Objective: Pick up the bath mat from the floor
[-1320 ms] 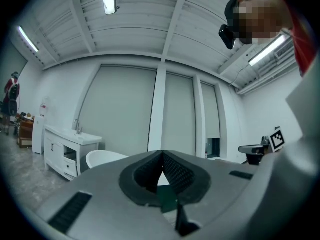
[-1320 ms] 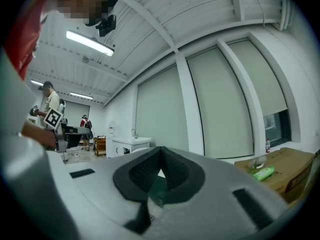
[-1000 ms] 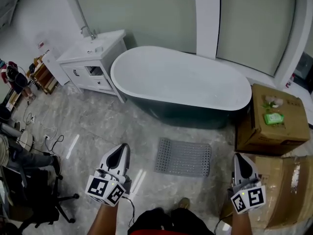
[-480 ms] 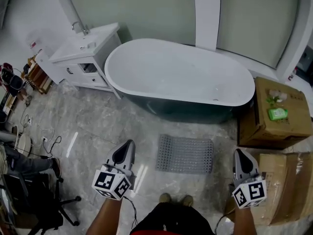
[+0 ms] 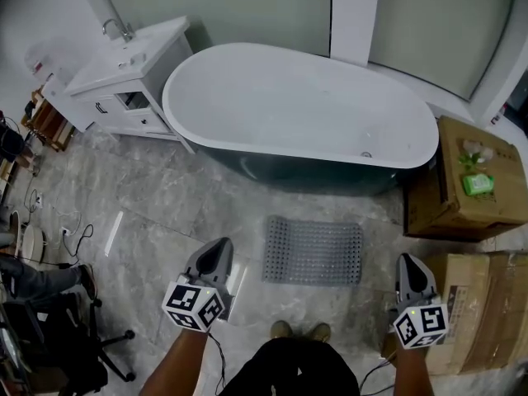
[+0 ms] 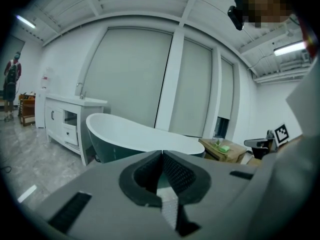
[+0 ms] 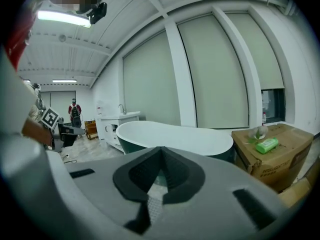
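A grey perforated bath mat (image 5: 313, 252) lies flat on the marble floor in front of the bathtub (image 5: 301, 110). My left gripper (image 5: 221, 247) hovers left of the mat, jaws shut and empty. My right gripper (image 5: 407, 262) hovers right of the mat, also shut and empty. In the left gripper view the closed jaws (image 6: 162, 153) point toward the tub (image 6: 130, 136), and a strip of the mat (image 6: 167, 204) shows through the gap below them. In the right gripper view the closed jaws (image 7: 160, 149) also face the tub (image 7: 175, 134).
A white vanity with a tap (image 5: 124, 77) stands left of the tub. Cardboard boxes (image 5: 474, 184) are stacked at the right, one with a green pack (image 5: 478, 183) on top. An office chair (image 5: 49, 357) and cables lie at the left. My shoes (image 5: 299, 331) are just behind the mat.
Both grippers have sunk toward the floor and edged forward. The view has shifted forward, so the mat and tub sit closer beneath me. Both jaws stayed shut.
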A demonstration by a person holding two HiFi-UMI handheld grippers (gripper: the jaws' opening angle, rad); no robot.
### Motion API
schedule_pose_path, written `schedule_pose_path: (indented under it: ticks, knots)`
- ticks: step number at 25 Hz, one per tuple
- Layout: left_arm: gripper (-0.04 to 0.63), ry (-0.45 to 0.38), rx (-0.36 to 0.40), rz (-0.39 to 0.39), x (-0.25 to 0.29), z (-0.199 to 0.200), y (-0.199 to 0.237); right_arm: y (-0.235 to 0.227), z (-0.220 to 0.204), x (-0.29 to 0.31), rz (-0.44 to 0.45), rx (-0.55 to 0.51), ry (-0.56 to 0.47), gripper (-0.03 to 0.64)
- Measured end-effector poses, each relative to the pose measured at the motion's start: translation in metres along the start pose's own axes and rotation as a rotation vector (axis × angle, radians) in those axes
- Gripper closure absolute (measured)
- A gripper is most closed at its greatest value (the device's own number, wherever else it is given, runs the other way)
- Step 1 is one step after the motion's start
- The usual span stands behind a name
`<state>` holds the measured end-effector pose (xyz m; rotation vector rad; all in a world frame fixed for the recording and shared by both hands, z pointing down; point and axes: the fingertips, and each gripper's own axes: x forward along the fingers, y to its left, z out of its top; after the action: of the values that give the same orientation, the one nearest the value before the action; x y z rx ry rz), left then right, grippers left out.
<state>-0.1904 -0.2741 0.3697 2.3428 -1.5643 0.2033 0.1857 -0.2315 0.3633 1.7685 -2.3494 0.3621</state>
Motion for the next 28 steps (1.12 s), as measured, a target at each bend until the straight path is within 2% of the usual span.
schedule_pose_path:
  ticks: [4,17,28]
  knots:
    - [0.584,0.043,-0.022,0.003,0.020,-0.038,0.016,-0.008,-0.036,0.024,0.000,-0.011,0.034,0.613]
    - [0.583,0.175,-0.066,0.013,0.099,-0.205,0.045,-0.053,-0.200,0.085,-0.012,0.017,0.139,0.612]
    - [0.581,0.255,-0.058,0.039,0.160,-0.338,0.082,-0.085,-0.330,0.142,-0.021,0.012,0.178,0.612]
